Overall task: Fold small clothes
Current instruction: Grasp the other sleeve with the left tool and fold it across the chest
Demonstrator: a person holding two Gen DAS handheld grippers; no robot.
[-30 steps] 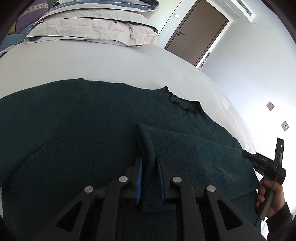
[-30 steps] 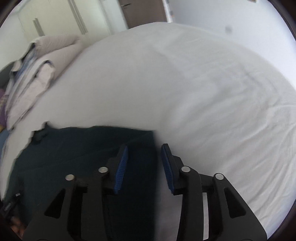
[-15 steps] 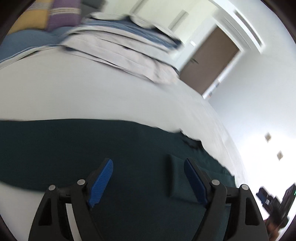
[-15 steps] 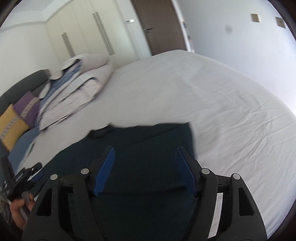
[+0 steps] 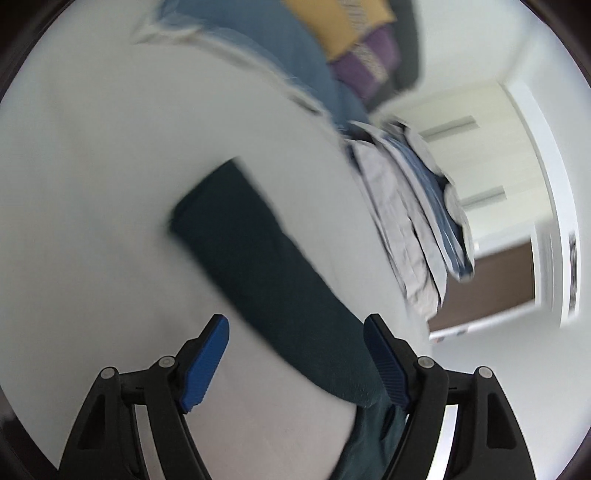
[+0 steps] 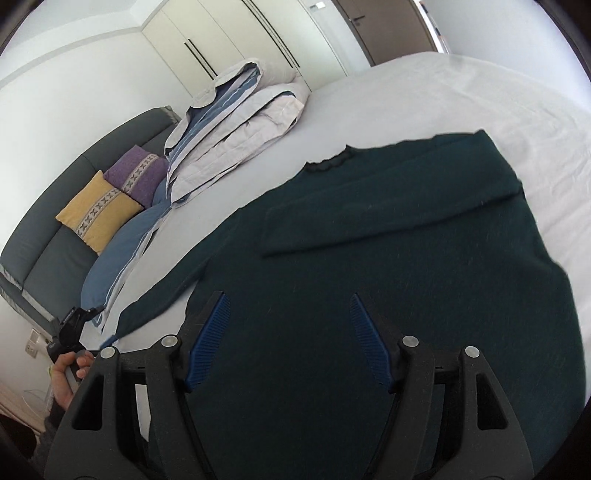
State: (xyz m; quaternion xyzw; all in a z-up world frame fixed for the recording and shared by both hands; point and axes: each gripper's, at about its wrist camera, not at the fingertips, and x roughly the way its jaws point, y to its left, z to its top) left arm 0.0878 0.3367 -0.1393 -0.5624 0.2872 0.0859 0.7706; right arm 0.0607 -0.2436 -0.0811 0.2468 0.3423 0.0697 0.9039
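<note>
Left gripper [image 5: 295, 354]: blue-padded jaws spread wide, nothing between them, poised over the outstretched sleeve [image 5: 258, 266] of the dark green sweater [image 6: 369, 295]; view blurred. Right gripper [image 6: 290, 339]: jaws likewise spread wide and empty, poised above the sweater's body. Sweater: lay flat on the white bed [image 6: 480, 92], collar [image 6: 328, 162] toward the head of the bed; one sleeve folded across the chest [image 6: 388, 221], the other extended off the sweater's left side onto bare sheet. Left hand [image 6: 66, 373]: seen in the right wrist view beyond the end of the extended sleeve, gripping the black handle of its tool. Folded grey-and-blue duvet [image 6: 236, 122]: stacked on the bed beyond the sweater's collar. Blue pillow [image 6: 122, 251]: beside the duvet, past the extended sleeve. Yellow cushion [image 6: 98, 210] and purple cushion [image 6: 138, 175]: touching each other, against the dark headboard [image 6: 48, 236] behind the pillow. White wardrobe [image 6: 229, 40] and brown door [image 6: 388, 26]: on the wall well beyond the sweater.
</note>
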